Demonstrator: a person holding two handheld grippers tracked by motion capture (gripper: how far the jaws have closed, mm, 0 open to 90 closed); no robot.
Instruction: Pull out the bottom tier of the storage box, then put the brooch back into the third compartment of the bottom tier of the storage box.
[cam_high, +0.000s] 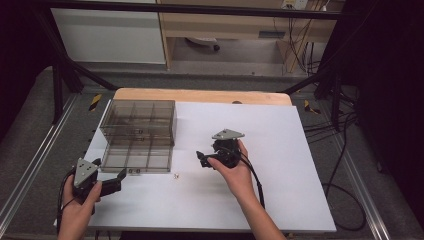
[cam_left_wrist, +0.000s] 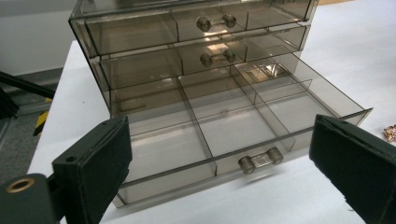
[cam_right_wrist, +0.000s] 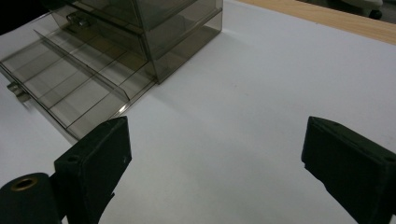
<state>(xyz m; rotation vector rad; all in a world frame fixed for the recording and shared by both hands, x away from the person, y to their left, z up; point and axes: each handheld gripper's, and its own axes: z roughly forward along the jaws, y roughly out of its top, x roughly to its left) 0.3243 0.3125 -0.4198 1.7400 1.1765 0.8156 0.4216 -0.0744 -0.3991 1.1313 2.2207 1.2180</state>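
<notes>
A smoky clear drawer box (cam_high: 138, 127) stands at the far left of the white surface (cam_high: 280, 165), its bottom drawer (cam_high: 137, 159) pulled out toward the near side and divided into compartments. The left gripper (cam_high: 119, 176) sits just near of that drawer's left front corner, jaws spread wide with nothing between them. The right gripper (cam_high: 200, 158) hovers mid-surface, to the right of the drawer and apart from it, jaws open and empty. A tiny shiny item (cam_high: 176, 175) lies on the surface just near of the drawer's right corner.
</notes>
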